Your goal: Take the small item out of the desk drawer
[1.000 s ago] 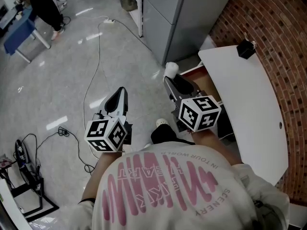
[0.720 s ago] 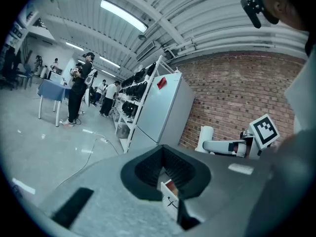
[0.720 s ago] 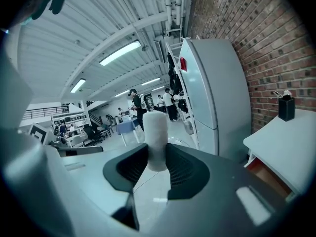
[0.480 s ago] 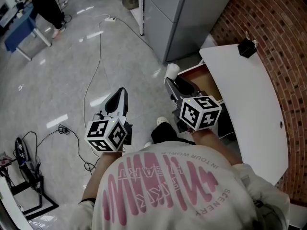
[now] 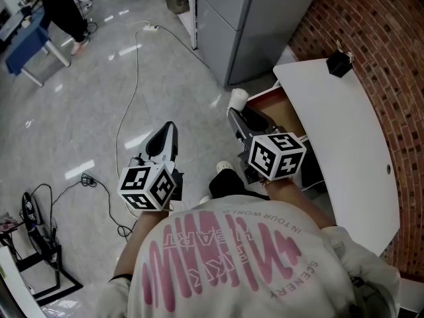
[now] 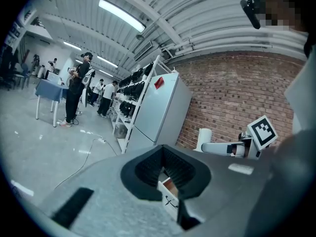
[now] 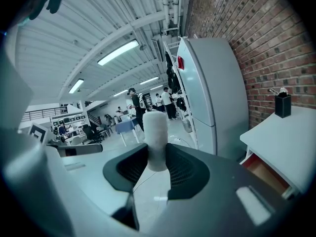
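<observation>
White cyl (image 5: 238, 99): the small item; out of drawer (image 5: 286, 116), upright in R gripper (image 7: 157, 153), in the air over floor (image 5: 99, 111), just beside drawer front.
R gripper: clamped on cyl, pads on its lower end only; most of cyl sticks up past the tips.
L gripper (image 5: 164, 140): tips together, nothing in it; hangs over floor, well apart from desk (image 5: 344, 138).
Drawer: open under desk, brown inside; the part that shows looks bare, rest hidden by R gripper.
Desk: white top, black holder (image 5: 339, 66) at far corner.
Stage: my read, take-out done bar putting cyl down.
Risk 1: grip sits low on cyl, so a tilt or jolt could lever it out; a drop means hard floor, prob rolls off.
Risk 2: swing toward desk w/o lift, and cyl top hits desk edge or drawer front, gets knocked loose.
Risk 3: cable (image 5: 136, 65) on floor ahead, trip hazard if person steps fwd.
Risk 4: open drawer near legs, easy bump.
</observation>
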`<state>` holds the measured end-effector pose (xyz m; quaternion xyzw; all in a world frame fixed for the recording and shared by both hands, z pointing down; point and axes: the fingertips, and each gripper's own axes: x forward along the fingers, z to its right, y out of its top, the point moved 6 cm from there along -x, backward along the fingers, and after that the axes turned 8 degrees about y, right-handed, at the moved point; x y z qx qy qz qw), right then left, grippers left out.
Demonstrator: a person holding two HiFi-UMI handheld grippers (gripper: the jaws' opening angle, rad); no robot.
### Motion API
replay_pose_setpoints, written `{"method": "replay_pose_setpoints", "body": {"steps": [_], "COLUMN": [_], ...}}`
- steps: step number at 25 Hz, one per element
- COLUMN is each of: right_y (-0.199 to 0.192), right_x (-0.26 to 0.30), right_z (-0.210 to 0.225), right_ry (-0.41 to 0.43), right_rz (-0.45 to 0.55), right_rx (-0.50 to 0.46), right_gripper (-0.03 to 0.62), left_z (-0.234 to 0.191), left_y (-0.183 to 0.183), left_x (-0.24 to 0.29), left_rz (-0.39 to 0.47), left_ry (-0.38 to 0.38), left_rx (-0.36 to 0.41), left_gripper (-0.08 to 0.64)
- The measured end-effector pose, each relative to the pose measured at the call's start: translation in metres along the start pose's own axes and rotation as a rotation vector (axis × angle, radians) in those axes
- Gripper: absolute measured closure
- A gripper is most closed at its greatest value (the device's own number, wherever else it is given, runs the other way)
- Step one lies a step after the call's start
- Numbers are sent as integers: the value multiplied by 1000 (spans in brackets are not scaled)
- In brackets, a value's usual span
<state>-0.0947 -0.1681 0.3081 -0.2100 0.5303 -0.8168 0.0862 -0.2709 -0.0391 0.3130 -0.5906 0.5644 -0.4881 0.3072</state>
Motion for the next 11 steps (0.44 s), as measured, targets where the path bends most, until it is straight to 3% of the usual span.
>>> {"method": "replay_pose_setpoints", "body": {"steps": [11], "right_y": [-3], "right_x": [-9], "right_z": [3], "right_ry": [-13], "right_rz": [-2], "right_rx": [-3], "right_gripper": [463], "left_z": [5], "left_y": [-3], "left_x": [-2], "left_rz": [-2], "left_ry": [-2], "left_rx": [-4], "left_gripper": [554]}}
